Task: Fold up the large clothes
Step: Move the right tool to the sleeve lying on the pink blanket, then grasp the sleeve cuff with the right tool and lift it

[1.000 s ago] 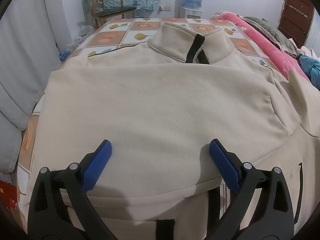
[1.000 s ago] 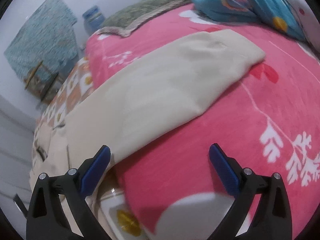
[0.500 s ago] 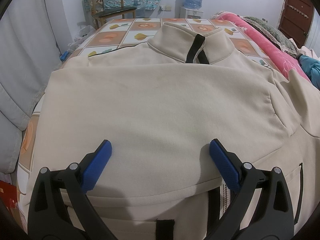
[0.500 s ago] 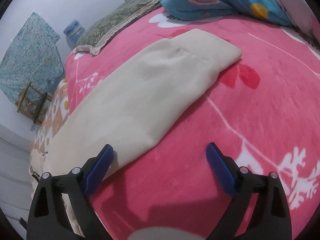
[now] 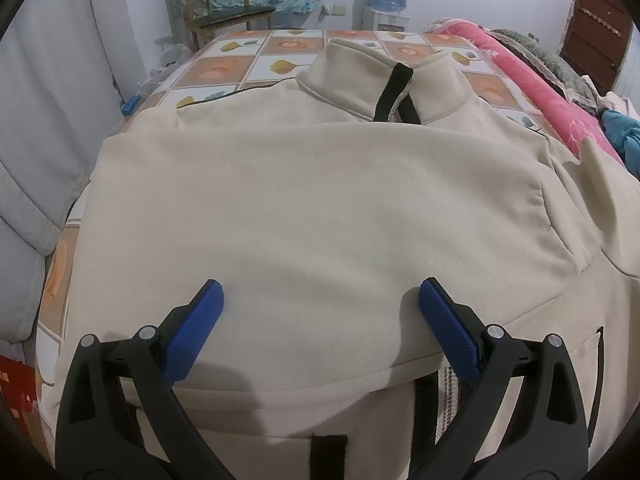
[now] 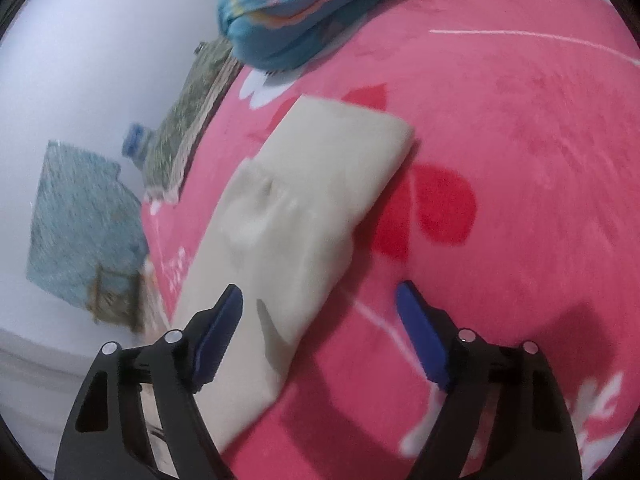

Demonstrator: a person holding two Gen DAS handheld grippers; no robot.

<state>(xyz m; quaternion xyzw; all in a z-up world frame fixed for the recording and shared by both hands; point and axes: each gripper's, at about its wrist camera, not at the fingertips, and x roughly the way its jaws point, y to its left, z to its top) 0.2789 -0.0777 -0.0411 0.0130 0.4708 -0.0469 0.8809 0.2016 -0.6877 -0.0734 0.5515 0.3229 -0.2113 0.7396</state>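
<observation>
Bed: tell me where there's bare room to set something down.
Free: the tiled sheet beyond the jacket collar, and the pink blanket right of the sleeve. Crowded: the jacket fills the near bed; a blue quilt crowds the blanket's far end.

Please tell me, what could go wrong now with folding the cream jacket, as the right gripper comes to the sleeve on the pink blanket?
1. The right gripper is closing with only the sleeve's edge between its fingers, so it may pinch the pink blanket too, or miss.
2. The left gripper is open above the folded-over sleeve, holding nothing, so pulling might shift the jacket.
</observation>
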